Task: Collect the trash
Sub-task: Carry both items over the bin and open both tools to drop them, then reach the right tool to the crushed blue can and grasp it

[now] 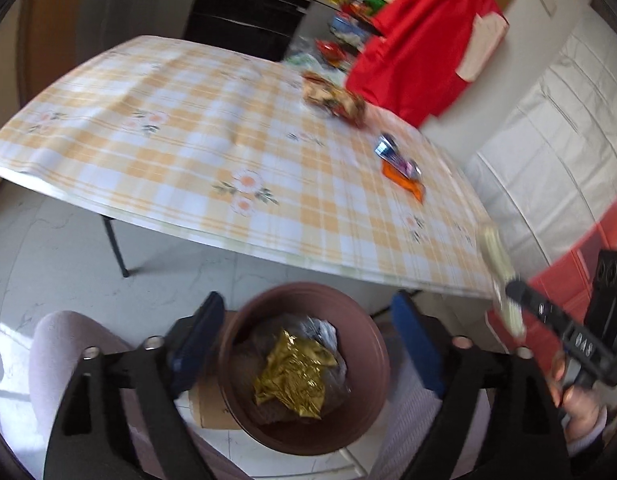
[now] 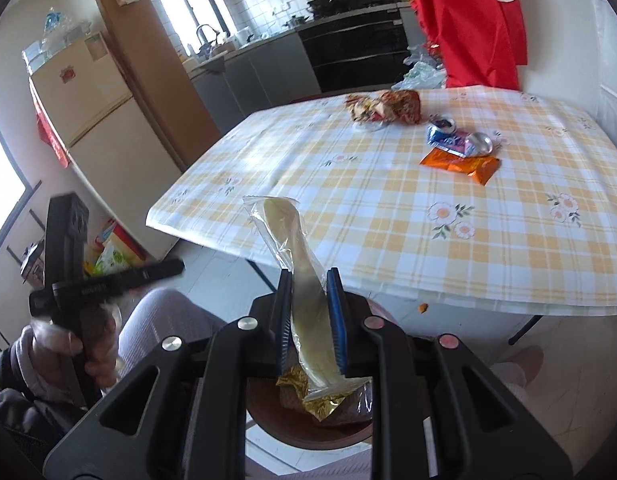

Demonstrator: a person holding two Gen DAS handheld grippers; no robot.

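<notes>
A brown round bin stands on the floor below the table edge, with a crumpled gold wrapper lying inside it. My left gripper hangs open over the bin with nothing between its blue pads. My right gripper is shut on a clear plastic wrapper with pale yellow contents, held upright above the bin. On the table lie a crumpled red-brown wrapper, a blue and silver wrapper and an orange packet.
The table wears a yellow checked cloth with flowers; its dark leg stands left of the bin. Red cloth hangs behind. The person's knees in light trousers flank the bin. A fridge and kitchen counter stand farther off.
</notes>
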